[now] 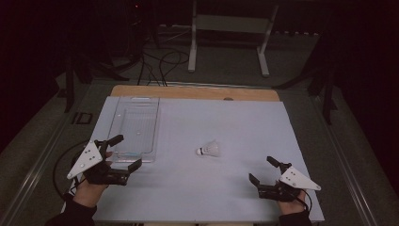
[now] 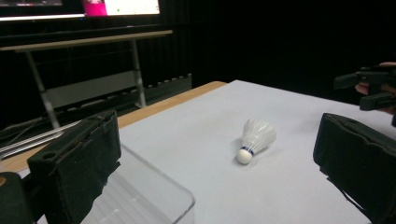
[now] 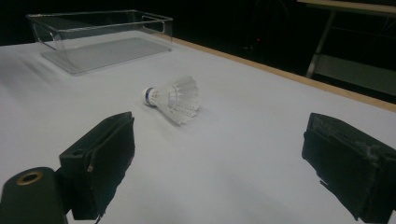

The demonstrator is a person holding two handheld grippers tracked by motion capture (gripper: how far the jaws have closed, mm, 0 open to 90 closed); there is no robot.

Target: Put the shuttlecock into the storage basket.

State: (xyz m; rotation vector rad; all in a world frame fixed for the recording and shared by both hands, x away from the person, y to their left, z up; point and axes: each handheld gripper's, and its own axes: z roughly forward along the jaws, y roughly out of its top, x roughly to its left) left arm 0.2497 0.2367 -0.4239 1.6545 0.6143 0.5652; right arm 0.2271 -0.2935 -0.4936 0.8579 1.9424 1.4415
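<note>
A white shuttlecock (image 1: 209, 149) lies on its side near the middle of the white table cover, cork end toward the left; it also shows as the shuttlecock (image 2: 254, 140) and the shuttlecock (image 3: 173, 99). A clear plastic bin (image 1: 135, 128) stands empty at the left. My left gripper (image 1: 125, 151) is open at the bin's near end, jaws wide apart with nothing between them. My right gripper (image 1: 264, 169) is open at the near right, apart from the shuttlecock, holding nothing. In the left gripper view the right gripper (image 2: 369, 88) shows far off.
The white cover (image 1: 226, 127) lies over a wooden table whose far edge (image 1: 193, 92) shows. Beyond stand a metal frame (image 1: 228, 28) and cables on the floor. The bin's near corner (image 2: 154, 196) sits just before the left jaws; the bin (image 3: 100, 37) lies far left in the right gripper view.
</note>
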